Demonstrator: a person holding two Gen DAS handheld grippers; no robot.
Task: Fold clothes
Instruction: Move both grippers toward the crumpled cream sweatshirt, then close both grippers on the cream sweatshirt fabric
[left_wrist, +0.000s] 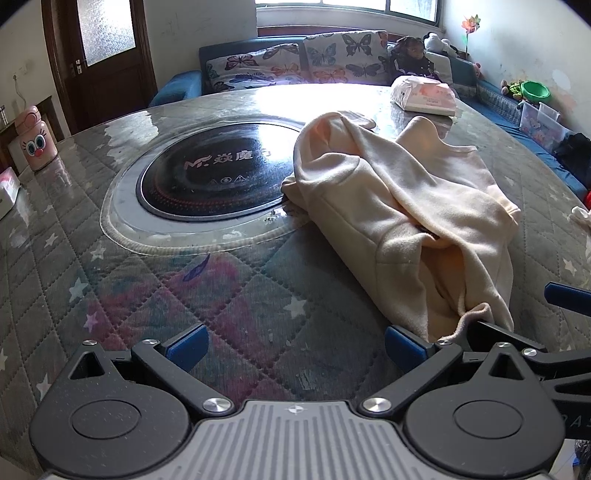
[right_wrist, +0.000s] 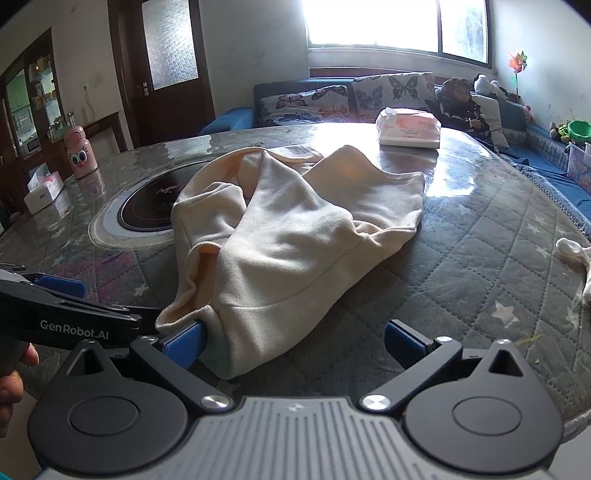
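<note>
A cream sweatshirt (left_wrist: 402, 206) lies crumpled on the quilted table cover (left_wrist: 147, 288); it also shows in the right wrist view (right_wrist: 291, 229). My left gripper (left_wrist: 295, 345) is open, low over the table's near edge, with the garment's near hem touching its right fingertip (left_wrist: 404, 343). My right gripper (right_wrist: 293, 341) is open around the garment's near corner, its left fingertip (right_wrist: 183, 345) against the cloth. The left gripper's body (right_wrist: 74, 317) shows at the left of the right wrist view.
A round black cooktop (left_wrist: 218, 177) is set in the table, partly under the sweatshirt. A tissue pack (left_wrist: 424, 96) lies at the far edge. A pink bottle (left_wrist: 35, 142) and a white box (right_wrist: 44, 190) stand at the left. Another pale cloth (right_wrist: 576, 258) lies at the right. A sofa (left_wrist: 295, 62) runs behind.
</note>
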